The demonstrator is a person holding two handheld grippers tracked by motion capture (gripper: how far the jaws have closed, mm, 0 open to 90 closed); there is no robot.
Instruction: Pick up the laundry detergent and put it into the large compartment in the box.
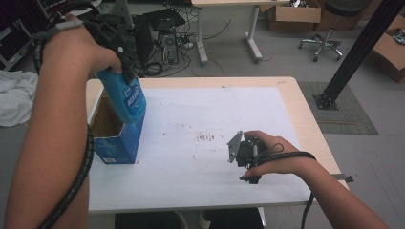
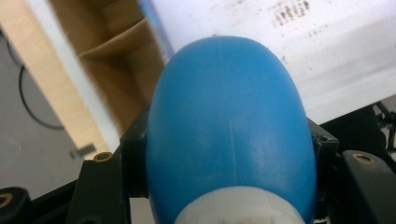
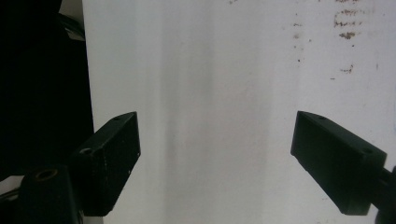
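Left gripper (image 1: pixel 125 67) is up over the far-left corner of the desk (image 1: pixel 305 119), its fingers (image 2: pixel 133 154) pinching a blue bottle (image 1: pixel 125 98) on both sides near the white cap end (image 2: pixel 238 205). The bottle hangs bottom-down, lower end just above the open top of a blue cardboard box (image 1: pixel 117 143); can't tell from the high view whether it touches the box's rim. The box stands upright at the left edge of the desk, top flaps open, brown inside. In the left gripper view the bottle's rounded body (image 2: pixel 229 121) sits between the black fingers, with the brown interior of the box (image 2: pixel 107 56) beyond it at upper left and the white sheet (image 2: pixel 336 65) at upper right. Right gripper (image 1: pixel 246 155) rests low over the white sheet (image 1: pixel 200 114) on the near-right part of the desk, well apart from box and bottle, grey plate on top, cable trailing back along the forearm. Its fingers (image 3: pixel 112 158) are spread wide with nothing between them, just stained white sheet (image 3: pixel 215 116) below. Brown smudges on the sheet mid-desk (image 1: pixel 205 138).
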